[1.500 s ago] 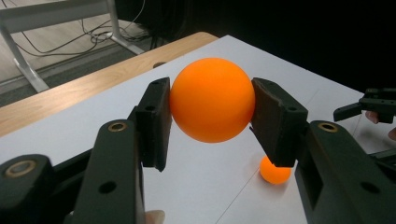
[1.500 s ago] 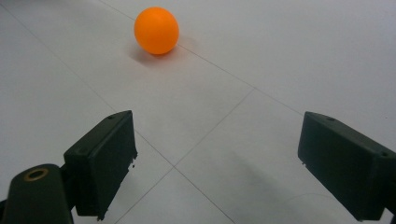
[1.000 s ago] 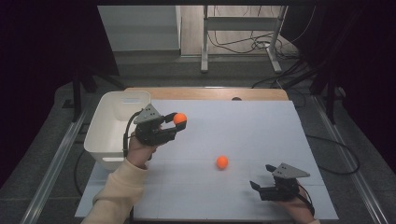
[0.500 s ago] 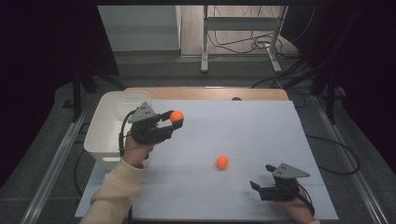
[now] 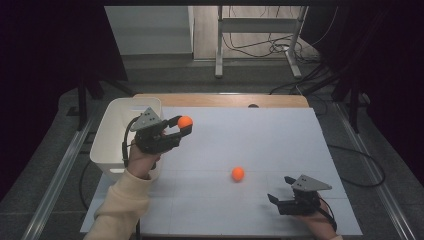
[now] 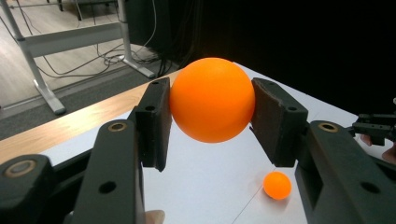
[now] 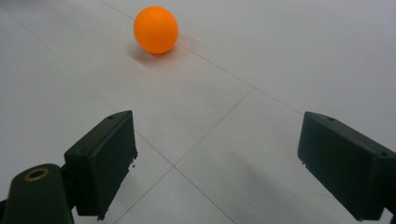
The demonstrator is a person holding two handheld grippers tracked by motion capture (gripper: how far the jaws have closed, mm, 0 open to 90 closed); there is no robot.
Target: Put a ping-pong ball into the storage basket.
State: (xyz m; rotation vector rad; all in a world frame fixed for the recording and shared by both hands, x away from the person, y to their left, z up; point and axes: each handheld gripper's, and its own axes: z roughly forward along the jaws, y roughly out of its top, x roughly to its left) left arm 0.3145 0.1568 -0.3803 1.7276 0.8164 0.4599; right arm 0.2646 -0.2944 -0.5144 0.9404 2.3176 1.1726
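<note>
My left gripper (image 5: 181, 126) is raised over the left part of the white table sheet (image 5: 280, 135), beside the bin, and is shut on an orange ball (image 5: 185, 121). In the left gripper view both pads press the ball's (image 6: 212, 99) sides. A second orange ball (image 5: 238, 173) lies loose on the sheet near the middle, also in the left gripper view (image 6: 277, 185) and ahead of the right jaws (image 7: 156, 29). My right gripper (image 5: 278, 189) rests low at the front right, open, with nothing between its jaws (image 7: 217, 140).
A white plastic bin (image 5: 107, 145) stands at the table's left edge, just behind my left hand. A wooden table edge (image 5: 220, 100) runs along the back. Desk legs and cables lie on the floor beyond.
My left gripper has drifted slightly to the left and up with the orange ball in it. The right gripper and the loose ball have not moved.
</note>
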